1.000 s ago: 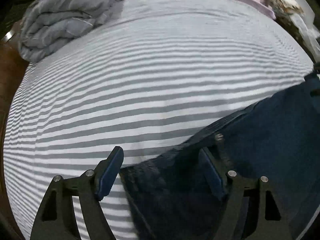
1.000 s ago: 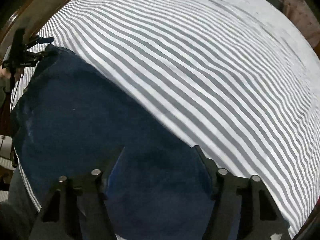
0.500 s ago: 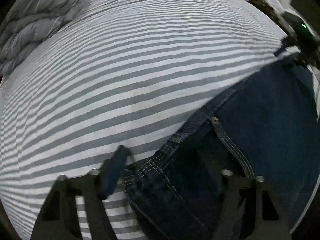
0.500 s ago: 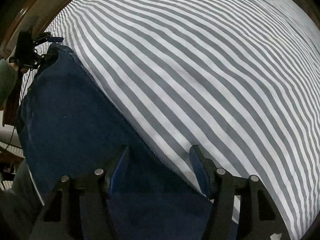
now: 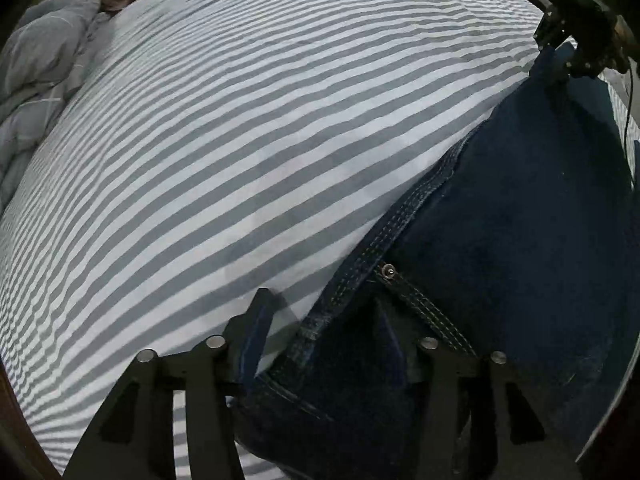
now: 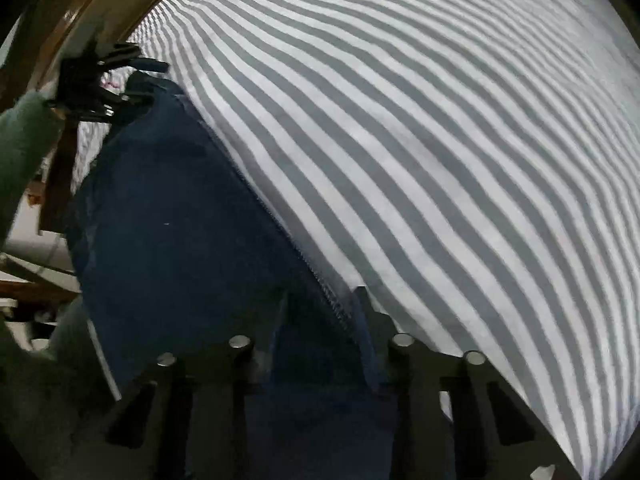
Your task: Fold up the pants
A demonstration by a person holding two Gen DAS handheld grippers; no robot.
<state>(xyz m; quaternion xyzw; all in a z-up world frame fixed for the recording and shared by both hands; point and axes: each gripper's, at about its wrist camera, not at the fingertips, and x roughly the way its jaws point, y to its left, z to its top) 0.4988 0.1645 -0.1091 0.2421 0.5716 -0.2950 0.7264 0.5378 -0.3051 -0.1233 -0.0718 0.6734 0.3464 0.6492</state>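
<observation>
Dark blue denim pants (image 5: 520, 216) hang stretched between my two grippers above the striped bed sheet (image 5: 240, 140). My left gripper (image 5: 320, 312) has its jaws around the stitched waistband edge with a rivet, and the denim fills the gap. My right gripper (image 6: 322, 312) is closed in on the other end of the pants (image 6: 180, 220), along a hemmed edge. Each gripper shows in the other's view: the right one at the upper right (image 5: 576, 40), the left one at the upper left (image 6: 100, 80).
A crumpled grey duvet (image 5: 36, 80) lies at the far left end of the bed. A wooden bed frame (image 6: 100, 12) runs along the upper left. The person's green sleeve (image 6: 20, 152) shows at the left.
Both grippers narrowed their jaws onto the denim and lifted; the pants are pulled taut between them and raised off the sheet.
</observation>
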